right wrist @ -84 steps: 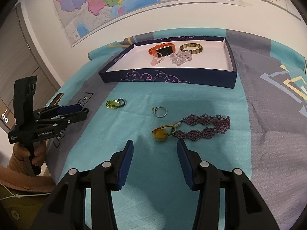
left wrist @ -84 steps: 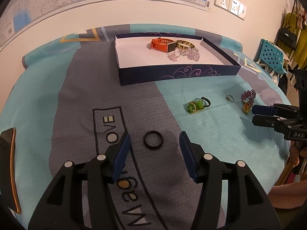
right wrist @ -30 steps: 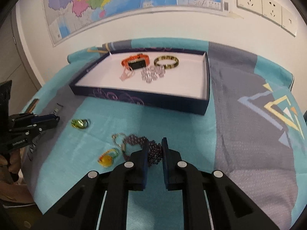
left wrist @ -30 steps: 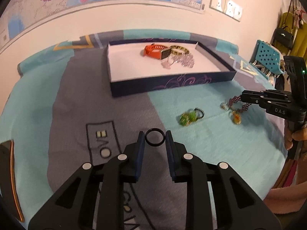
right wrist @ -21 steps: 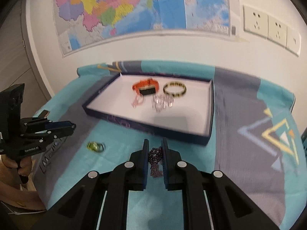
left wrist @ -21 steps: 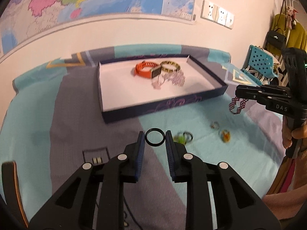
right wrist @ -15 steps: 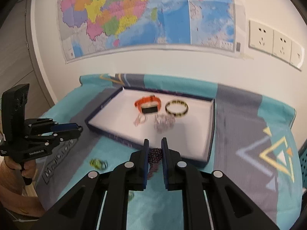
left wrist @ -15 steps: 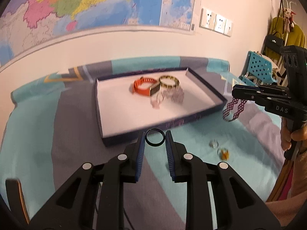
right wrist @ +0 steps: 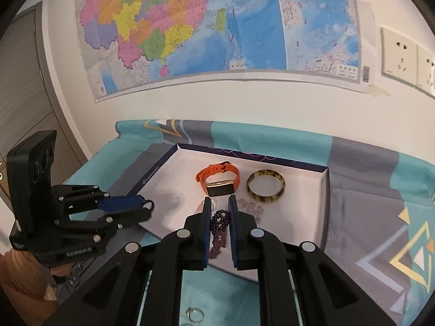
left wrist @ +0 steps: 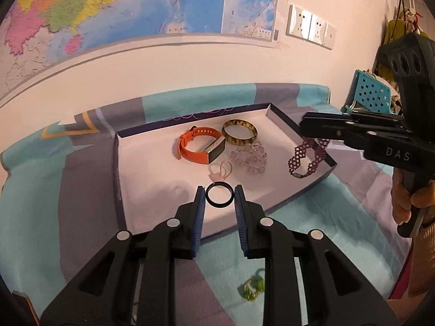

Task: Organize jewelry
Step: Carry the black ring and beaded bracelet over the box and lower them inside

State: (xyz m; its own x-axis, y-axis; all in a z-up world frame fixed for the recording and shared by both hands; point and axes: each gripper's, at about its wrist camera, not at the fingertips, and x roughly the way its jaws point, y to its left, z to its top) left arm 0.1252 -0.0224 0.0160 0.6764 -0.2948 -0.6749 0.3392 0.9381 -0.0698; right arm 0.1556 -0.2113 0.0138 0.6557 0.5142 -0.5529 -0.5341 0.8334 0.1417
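Observation:
My left gripper (left wrist: 219, 196) is shut on a black ring (left wrist: 219, 195), held above the near part of the dark blue tray (left wrist: 117, 168). My right gripper (right wrist: 219, 212) is shut on a purple beaded bracelet (right wrist: 218, 231) that hangs down over the tray's right side (left wrist: 307, 156). Inside the tray (right wrist: 325, 206) lie an orange watch (left wrist: 202, 148), a tortoiseshell bangle (left wrist: 239, 135), a clear bead bracelet (left wrist: 250, 157) and a small pink piece (left wrist: 220, 169). From the right wrist view my left gripper (right wrist: 148, 207) shows at the tray's left edge.
A green ring (left wrist: 252, 290) lies on the teal and grey cloth (left wrist: 40, 190) near me, and a silver ring (right wrist: 195, 314) lies on the cloth below my right gripper. A wall with a map (right wrist: 190, 27) and sockets (left wrist: 310, 27) stands behind the table. A teal chair (left wrist: 372, 95) is at the far right.
Both grippers have risen and moved forward from the cloth to above the tray. The black ring and the purple bracelet travelled with them, the bracelet now hanging free.

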